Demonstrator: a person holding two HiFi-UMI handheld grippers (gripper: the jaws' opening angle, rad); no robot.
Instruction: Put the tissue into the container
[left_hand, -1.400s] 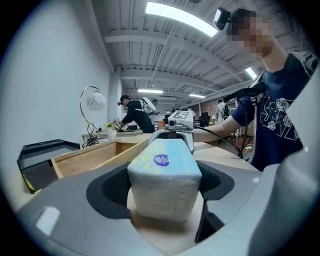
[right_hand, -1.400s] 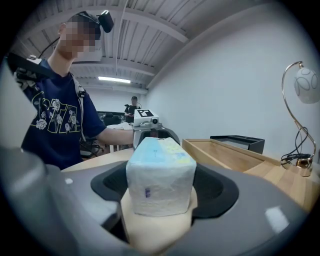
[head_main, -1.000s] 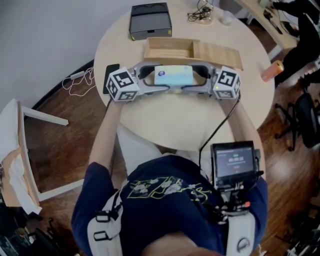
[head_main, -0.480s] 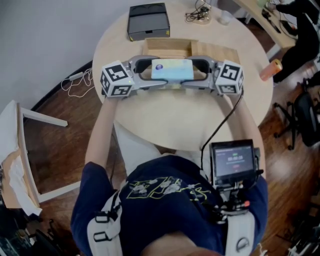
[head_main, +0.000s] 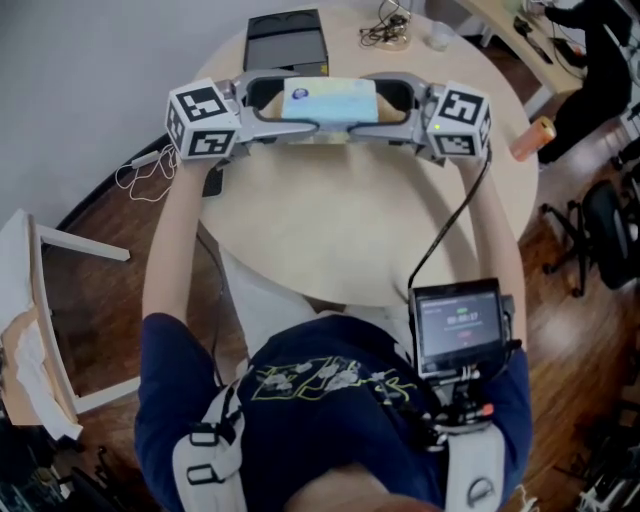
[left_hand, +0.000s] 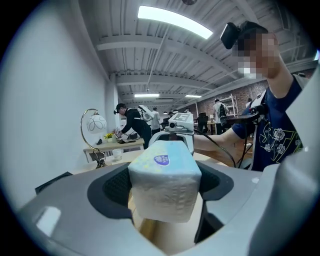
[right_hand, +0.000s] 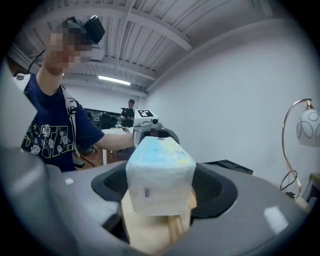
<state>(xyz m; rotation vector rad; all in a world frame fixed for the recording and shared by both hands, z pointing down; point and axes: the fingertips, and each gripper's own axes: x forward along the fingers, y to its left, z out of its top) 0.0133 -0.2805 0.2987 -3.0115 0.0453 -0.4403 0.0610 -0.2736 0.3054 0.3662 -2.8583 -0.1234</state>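
We hold the tissue pack (head_main: 330, 101) just above the wooden container (right_hand: 150, 230), with the left gripper (head_main: 285, 105) clamped on one end and the right gripper (head_main: 385, 105) on the other. It is a soft white brick with a pale blue-and-yellow top and a round purple logo — its lettering is too small to read.

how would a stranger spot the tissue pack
Find the round table. At its far side the left claw and right claw grip the tissue pack by its ends. It is white with a pale blue top; the box behind is black.
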